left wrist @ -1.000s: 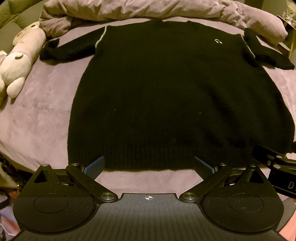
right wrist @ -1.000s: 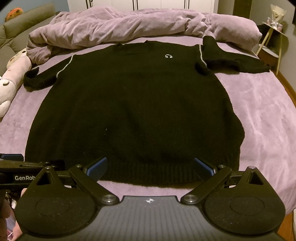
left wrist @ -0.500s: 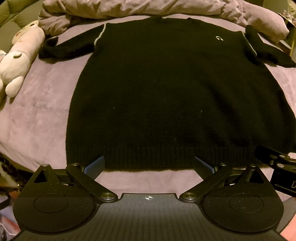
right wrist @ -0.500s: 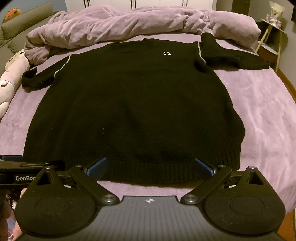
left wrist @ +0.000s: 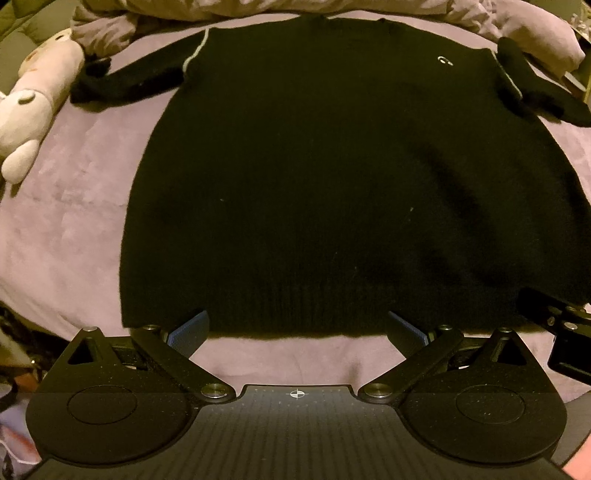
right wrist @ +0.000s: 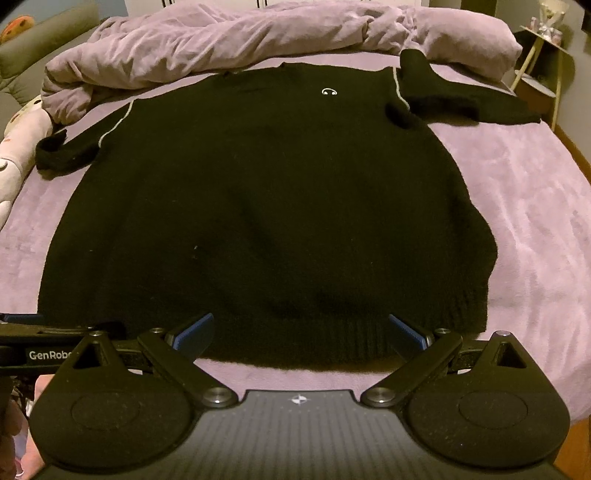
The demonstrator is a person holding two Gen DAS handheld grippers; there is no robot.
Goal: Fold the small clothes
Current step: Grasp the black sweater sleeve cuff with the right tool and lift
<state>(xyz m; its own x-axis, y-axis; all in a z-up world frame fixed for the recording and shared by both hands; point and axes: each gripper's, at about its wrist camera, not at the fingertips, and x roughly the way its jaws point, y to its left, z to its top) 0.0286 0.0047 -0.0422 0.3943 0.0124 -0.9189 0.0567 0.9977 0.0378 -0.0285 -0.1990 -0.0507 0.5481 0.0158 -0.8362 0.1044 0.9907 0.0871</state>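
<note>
Bed (right wrist: 535,206) w/ lilac velvety cover fills most of both views. Rumpled lilac duvet (right wrist: 229,40) heaped across the far end, bunching into a fat roll at the far right. Plush toy (left wrist: 33,110), pale pink & white, lies along the left edge of bed; grey-green sofa (right wrist: 44,40) behind it w/ an orange round cushion or toy (right wrist: 14,29) on its back. White wardrobe doors (right wrist: 199,3) along far wall. Small side table (right wrist: 543,55) w/ light splayed legs at far right, some small things on top, too small to tell. Strip of wood floor (right wrist: 572,147) beside bed on right. Light dim, warm, indoor.
</note>
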